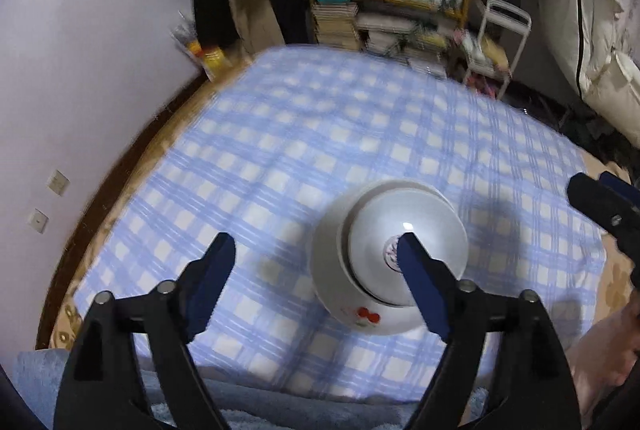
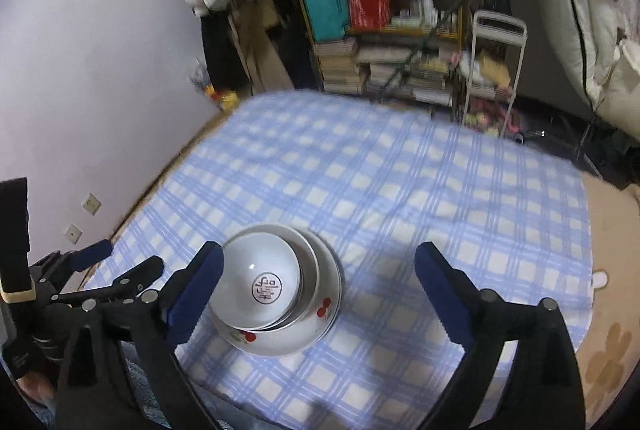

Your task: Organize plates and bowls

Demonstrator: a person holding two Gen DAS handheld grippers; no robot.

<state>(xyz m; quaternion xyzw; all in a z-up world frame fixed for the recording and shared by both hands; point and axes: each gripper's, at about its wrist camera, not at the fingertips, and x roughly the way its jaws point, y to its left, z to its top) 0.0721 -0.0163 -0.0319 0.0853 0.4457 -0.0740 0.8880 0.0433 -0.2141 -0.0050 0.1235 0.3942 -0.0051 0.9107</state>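
A stack of white dishes sits on the blue checked cloth (image 2: 400, 189). The top bowl (image 2: 260, 278) has a round black character mark inside. It nests in another bowl and a plate (image 2: 304, 334) with red cherries on its rim. The stack also shows in the left wrist view (image 1: 396, 250). My left gripper (image 1: 316, 266) is open and empty, raised above the cloth to the left of the stack. My right gripper (image 2: 320, 282) is open and empty, above the stack's right side. The left gripper also shows in the right wrist view (image 2: 80, 270).
The cloth covers a bed or low table (image 1: 280, 149) against a pale wall (image 1: 80, 69). Cluttered shelves (image 2: 380, 29) with books and bags stand behind it, beside a white rack (image 2: 492, 69). A beige rug with flower shapes (image 2: 608, 350) lies at the right.
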